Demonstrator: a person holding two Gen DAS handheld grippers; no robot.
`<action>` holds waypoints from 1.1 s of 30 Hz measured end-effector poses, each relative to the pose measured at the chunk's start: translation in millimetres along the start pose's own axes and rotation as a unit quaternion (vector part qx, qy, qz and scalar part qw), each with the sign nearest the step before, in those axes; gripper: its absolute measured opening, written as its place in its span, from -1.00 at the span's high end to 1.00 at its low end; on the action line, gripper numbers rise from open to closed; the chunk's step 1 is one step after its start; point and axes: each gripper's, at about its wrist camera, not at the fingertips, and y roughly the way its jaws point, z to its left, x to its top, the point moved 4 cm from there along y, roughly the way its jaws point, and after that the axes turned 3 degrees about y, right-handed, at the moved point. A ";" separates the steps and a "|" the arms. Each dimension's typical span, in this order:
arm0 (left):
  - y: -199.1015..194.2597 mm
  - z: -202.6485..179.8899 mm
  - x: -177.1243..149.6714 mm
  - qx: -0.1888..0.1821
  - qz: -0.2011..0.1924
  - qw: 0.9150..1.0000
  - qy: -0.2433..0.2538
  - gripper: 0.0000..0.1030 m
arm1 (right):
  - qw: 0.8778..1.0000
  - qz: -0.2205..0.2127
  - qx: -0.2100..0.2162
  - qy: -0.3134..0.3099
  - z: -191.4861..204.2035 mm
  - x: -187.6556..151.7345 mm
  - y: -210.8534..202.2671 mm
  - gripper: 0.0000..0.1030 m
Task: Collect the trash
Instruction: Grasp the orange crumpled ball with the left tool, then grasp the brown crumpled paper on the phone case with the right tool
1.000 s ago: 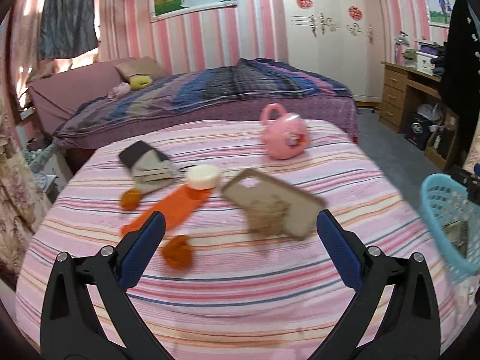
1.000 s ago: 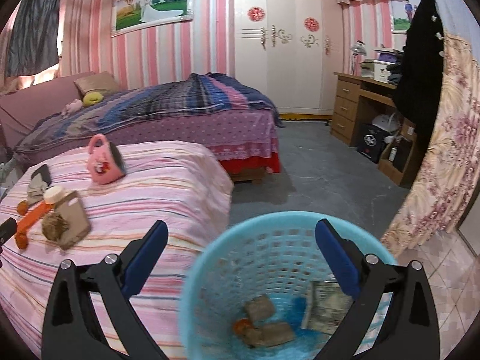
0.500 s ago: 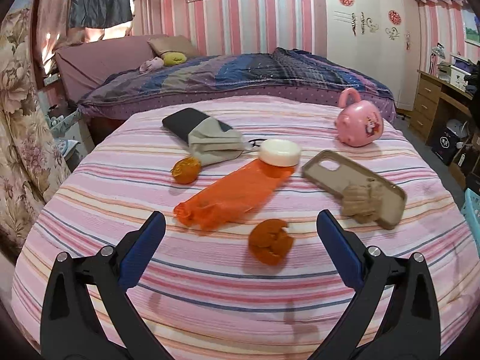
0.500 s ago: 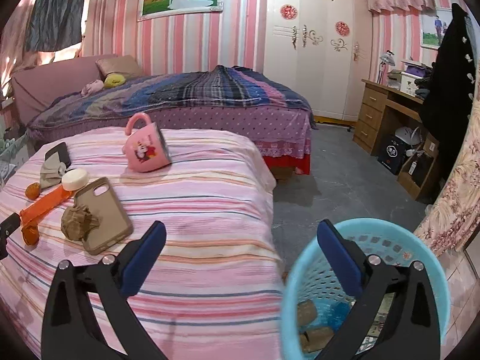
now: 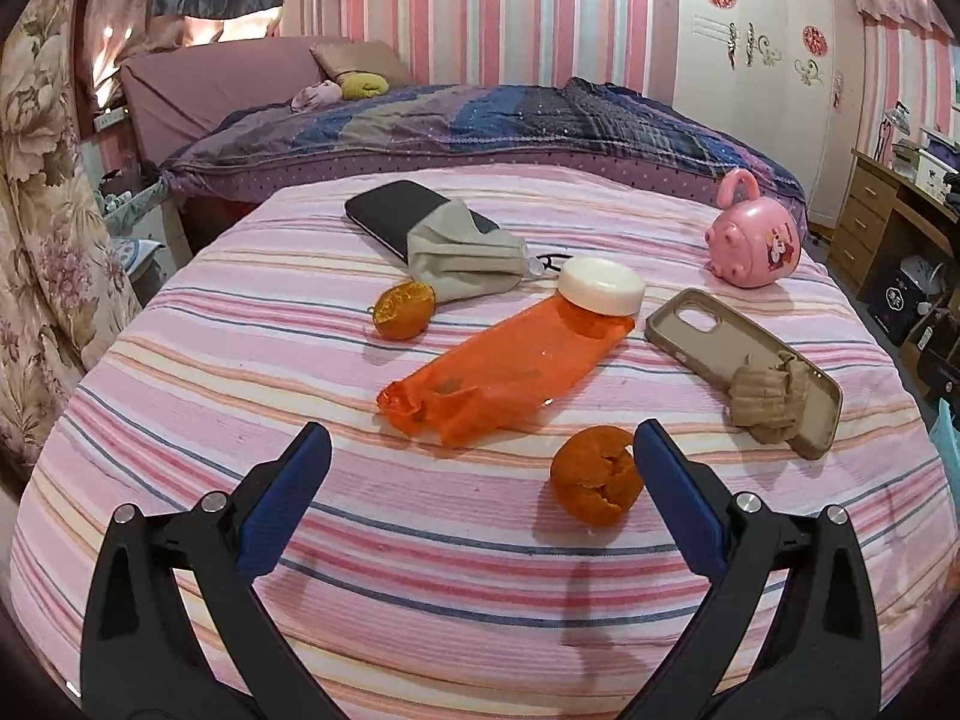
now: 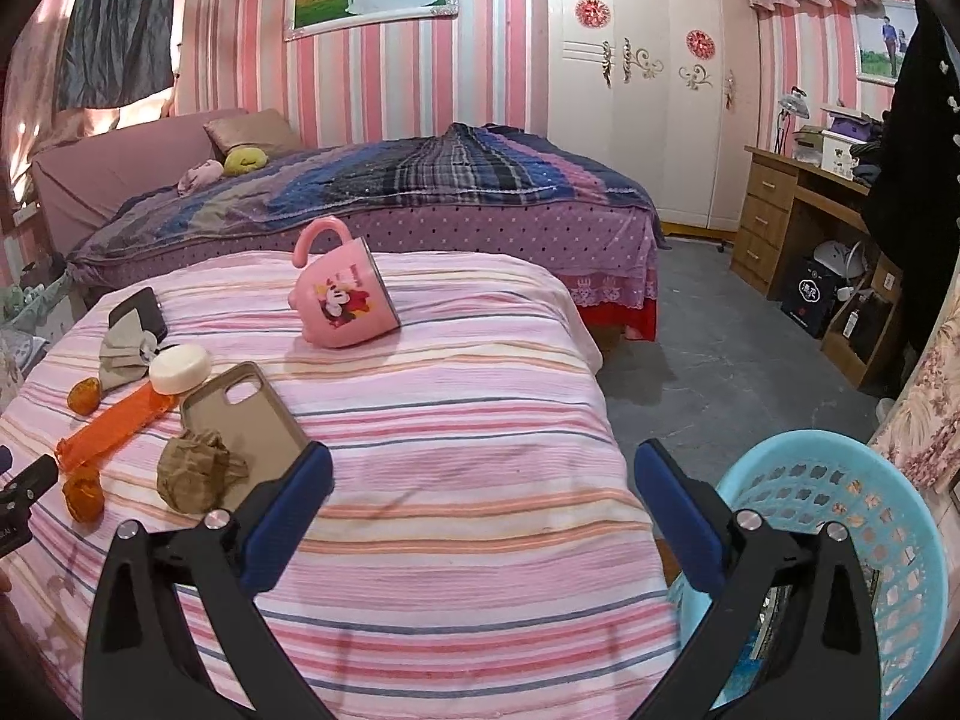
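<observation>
my left gripper (image 5: pixel 480 456) hangs low over the pink striped bed cover (image 5: pixel 420 552), its blue fingers spread wide with nothing between them. just inside the right finger lies an orange peel (image 5: pixel 595 483). a little further is the flat orange plastic bag (image 5: pixel 504 375) with a white round lid (image 5: pixel 602 286) at its far end, and a second peel (image 5: pixel 403 309) to the left. to the right a crumpled brown paper (image 5: pixel 765 399) sits on a beige phone case (image 5: pixel 708 342). behind these are a grey cloth (image 5: pixel 462 258) over a dark phone (image 5: pixel 393 210) and a pink mug (image 5: pixel 753 249) lying on its side. beyond is a second bed with a purple blanket (image 5: pixel 480 120) and the pink striped wall.

my right gripper (image 6: pixel 483 480) is also wide apart and holds nothing, over the bed edge; the blue basket (image 6: pixel 840 480) stands on the floor at its right.

compared with one second ago, the left gripper has come closer to the peel, and the right one has turned from above the basket toward the bed.
</observation>
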 end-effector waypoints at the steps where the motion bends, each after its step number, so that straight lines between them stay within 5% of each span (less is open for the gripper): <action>1: 1.7 -0.9 -0.4 -0.002 0.004 1.000 0.002 -0.89 | 1.000 0.000 -0.003 -0.002 0.6 -0.3 0.6 -0.91; 10: 14.0 -15.5 -4.8 -0.012 0.034 0.999 0.030 -0.88 | 1.000 0.011 -0.004 0.000 -0.7 -1.2 8.9 -0.91; 16: 23.7 -27.9 -7.9 -0.044 0.060 0.996 0.052 -0.56 | 1.000 0.015 -0.004 -0.011 3.4 -2.4 12.6 -0.91; 26: 23.3 -45.1 -11.9 -0.117 0.071 0.988 0.065 0.41 | 0.999 0.025 -0.001 -0.028 14.9 -6.9 14.8 -0.91; 33: 16.8 -27.5 -8.8 -0.111 0.061 0.991 0.031 0.46 | 0.999 0.024 0.011 -0.037 25.2 -9.1 12.8 -0.91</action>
